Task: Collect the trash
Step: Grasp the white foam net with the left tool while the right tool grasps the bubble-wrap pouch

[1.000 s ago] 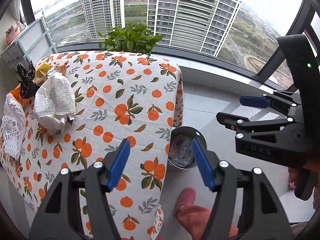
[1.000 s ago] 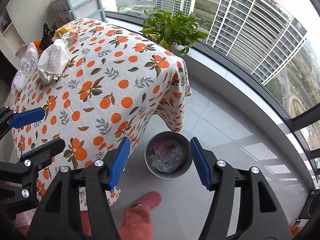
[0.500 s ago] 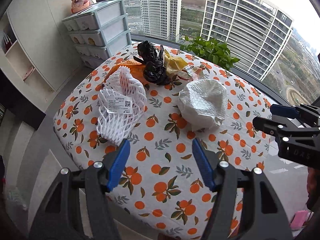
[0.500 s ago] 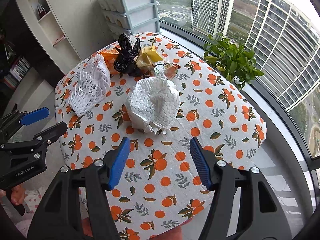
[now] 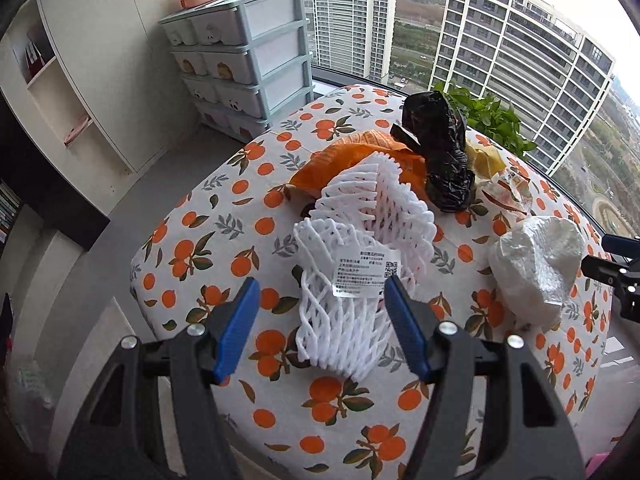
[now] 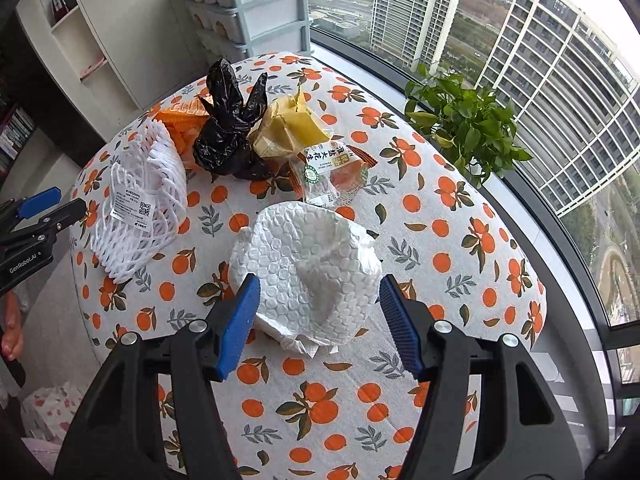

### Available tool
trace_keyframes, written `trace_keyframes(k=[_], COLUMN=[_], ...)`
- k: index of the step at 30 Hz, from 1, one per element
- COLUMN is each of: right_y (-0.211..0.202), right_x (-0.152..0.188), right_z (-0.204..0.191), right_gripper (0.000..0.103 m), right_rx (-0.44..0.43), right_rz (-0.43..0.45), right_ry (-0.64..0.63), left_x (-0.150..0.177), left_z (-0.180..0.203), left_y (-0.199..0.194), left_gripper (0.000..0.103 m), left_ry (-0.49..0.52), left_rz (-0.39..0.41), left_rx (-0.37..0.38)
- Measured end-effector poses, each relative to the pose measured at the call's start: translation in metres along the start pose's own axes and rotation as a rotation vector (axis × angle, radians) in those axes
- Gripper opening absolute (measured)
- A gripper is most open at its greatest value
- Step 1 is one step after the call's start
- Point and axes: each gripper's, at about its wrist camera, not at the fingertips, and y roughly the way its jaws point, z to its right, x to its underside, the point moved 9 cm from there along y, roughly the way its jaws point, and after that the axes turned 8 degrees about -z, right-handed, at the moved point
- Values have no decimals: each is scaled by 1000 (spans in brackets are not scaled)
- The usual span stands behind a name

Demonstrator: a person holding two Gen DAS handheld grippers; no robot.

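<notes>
I held both claws released above the bench (image 6: 460, 240): my left claw (image 5: 320, 320) over the white foam net (image 5: 360, 248), my right claw (image 6: 318, 320) over the bubble-wrap wad (image 6: 308, 264). This was the reaching step; next, I judged, each claw must drop and pinch its piece.

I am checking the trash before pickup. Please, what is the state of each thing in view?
Left gripper: jaws open over the foam net.
Right gripper: jaws open over the bubble wrap.
Foam net: lying loose, labelled.
Bubble wrap: crumpled, lying free.
Black bag: knotted.
Snack packet: looks empty.
Drawers: closed.
</notes>
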Motion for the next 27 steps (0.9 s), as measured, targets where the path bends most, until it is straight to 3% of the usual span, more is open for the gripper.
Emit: trace_keyframes(k=[6, 13, 16, 24, 27], right_y=[38, 48, 59, 63, 61], right_x=[-10, -13, -7, -4, -3], right_z=[7, 11, 9, 1, -7], right_gripper=[65, 71, 78, 77, 61], right_rx=[26, 36, 8, -41, -50], right_rz=[-34, -40, -95, -87, -78], right_ry=[-28, -48, -59, -53, -71], left_x=[8, 27, 34, 23, 23], left_z=[15, 58, 66, 44, 38], left_y=[48, 59, 63, 54, 63], left_gripper=[65, 63, 63, 65, 65], left_ry=[-2, 61, 71, 10, 14], left_rz=[-81, -121, -136, -92, -110], left_rx=[73, 126, 126, 62, 45])
